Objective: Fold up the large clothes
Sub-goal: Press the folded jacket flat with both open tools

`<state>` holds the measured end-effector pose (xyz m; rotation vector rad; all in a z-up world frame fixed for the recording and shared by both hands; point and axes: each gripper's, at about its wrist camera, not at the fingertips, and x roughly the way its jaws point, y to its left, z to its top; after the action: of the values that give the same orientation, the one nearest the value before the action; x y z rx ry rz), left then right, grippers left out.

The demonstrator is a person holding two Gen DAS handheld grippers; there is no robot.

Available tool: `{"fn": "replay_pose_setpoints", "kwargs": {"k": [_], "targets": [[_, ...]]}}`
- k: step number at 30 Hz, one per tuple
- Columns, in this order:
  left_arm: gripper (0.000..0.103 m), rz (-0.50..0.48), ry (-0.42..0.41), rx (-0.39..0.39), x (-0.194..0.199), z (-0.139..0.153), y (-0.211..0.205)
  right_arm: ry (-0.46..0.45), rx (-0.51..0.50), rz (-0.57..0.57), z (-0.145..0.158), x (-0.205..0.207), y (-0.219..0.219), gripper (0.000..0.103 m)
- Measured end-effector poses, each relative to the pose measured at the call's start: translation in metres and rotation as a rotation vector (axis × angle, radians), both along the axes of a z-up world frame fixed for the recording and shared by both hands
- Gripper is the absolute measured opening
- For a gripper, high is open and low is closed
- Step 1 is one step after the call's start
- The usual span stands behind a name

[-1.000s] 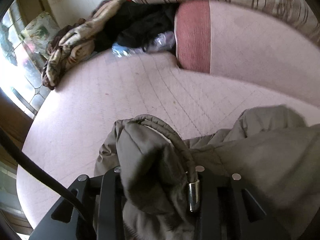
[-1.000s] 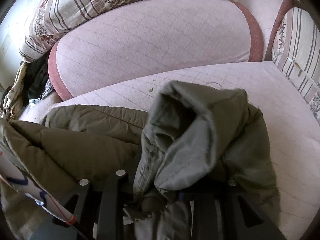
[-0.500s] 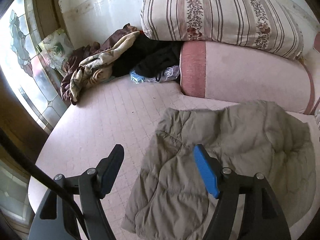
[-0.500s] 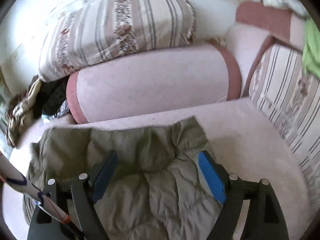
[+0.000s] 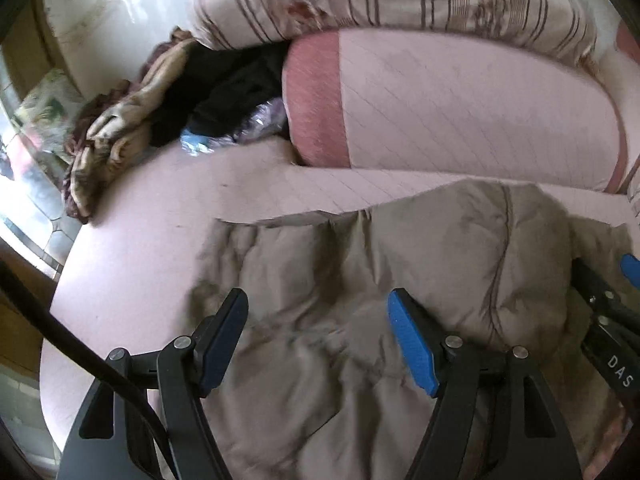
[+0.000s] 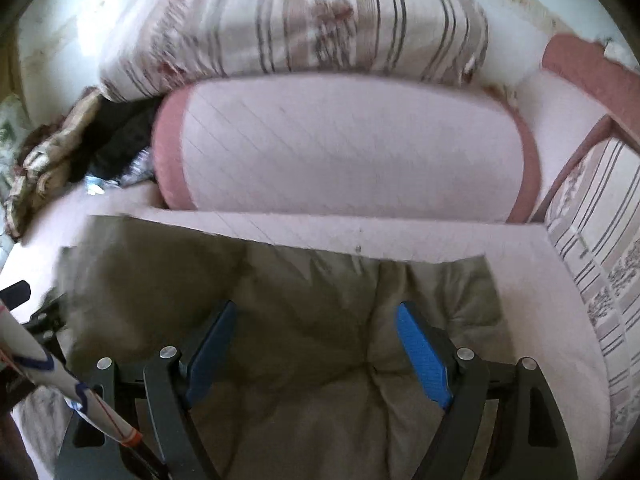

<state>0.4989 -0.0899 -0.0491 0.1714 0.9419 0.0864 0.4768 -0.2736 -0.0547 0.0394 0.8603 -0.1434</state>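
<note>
A pink quilted sofa (image 6: 520, 280) carries an olive padded jacket (image 6: 320, 380) spread flat across its seat, below a bolster (image 6: 352, 148) and striped cushion (image 6: 300, 24). The left gripper (image 5: 320, 340) and right gripper (image 6: 316, 352) hover over the jacket, fingers spread wide, gripping nothing. Crumpled clothes (image 5: 120, 128) sit heaped at the seat's far left
</note>
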Motion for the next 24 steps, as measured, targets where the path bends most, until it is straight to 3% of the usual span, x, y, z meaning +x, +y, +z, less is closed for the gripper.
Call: {"fn": "replay_pose_setpoints", "kwargs": {"k": [3,6,10,24], "targets": [[0.072,0.008,0.029,0.017,0.018,-0.023,-0.004,0.055,0.016,-0.032,-0.028,0.02,-0.015,0.086],[0.072,0.035,0.061,-0.018,0.034,-0.041,0.004,0.077,0.048,-0.042,-0.049,0.03,-0.029,0.086],[0.082,0.07,0.067,-0.065,0.047,-0.052,0.016,0.095,0.105,-0.057,-0.067,0.04,-0.042,0.088],[0.088,0.105,0.016,-0.085,0.051,-0.064,0.02,0.103,0.127,-0.07,-0.091,0.049,-0.047,0.092]]}}
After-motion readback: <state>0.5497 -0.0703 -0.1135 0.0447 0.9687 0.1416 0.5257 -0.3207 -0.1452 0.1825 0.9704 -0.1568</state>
